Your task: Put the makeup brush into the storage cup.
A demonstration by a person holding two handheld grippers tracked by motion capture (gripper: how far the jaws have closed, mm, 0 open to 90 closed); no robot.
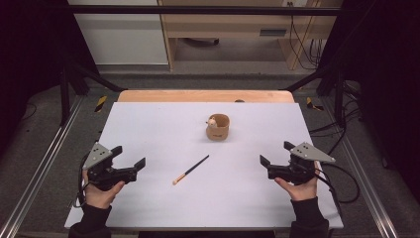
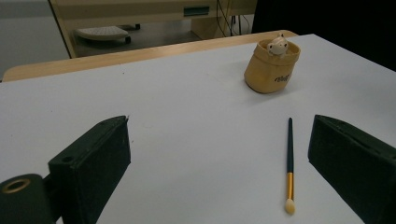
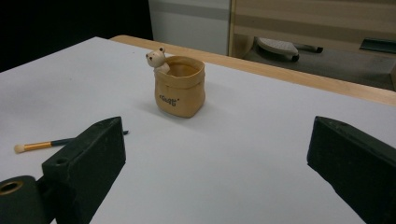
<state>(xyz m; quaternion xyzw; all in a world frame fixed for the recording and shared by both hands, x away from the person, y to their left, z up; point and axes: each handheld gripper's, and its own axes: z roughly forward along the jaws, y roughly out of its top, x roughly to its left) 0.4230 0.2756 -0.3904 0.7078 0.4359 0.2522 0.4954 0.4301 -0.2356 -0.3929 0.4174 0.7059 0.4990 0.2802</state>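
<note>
A tan sack-shaped pot (image 1: 218,127) with a small bear figure on its rim stands upright near the middle of the white table top (image 1: 148,129). A thin make-up brush (image 1: 190,169) with a dark handle and gold ferrule lies flat in front of it, tip toward me. My left gripper (image 1: 131,158) hovers at the left, open and empty, with the brush (image 2: 289,163) lying just inside its right-hand jaw's line. My right gripper (image 1: 275,154) hovers at the right, open and empty, facing the pot (image 3: 180,86) and the brush tip (image 3: 35,146).
The white sheet covers a wooden table whose far edge (image 1: 205,95) shows beyond it. Metal frame rails (image 1: 39,163) run along both sides. Cables (image 1: 341,134) lie on the floor at the right. A cabinet (image 1: 237,25) stands behind.
</note>
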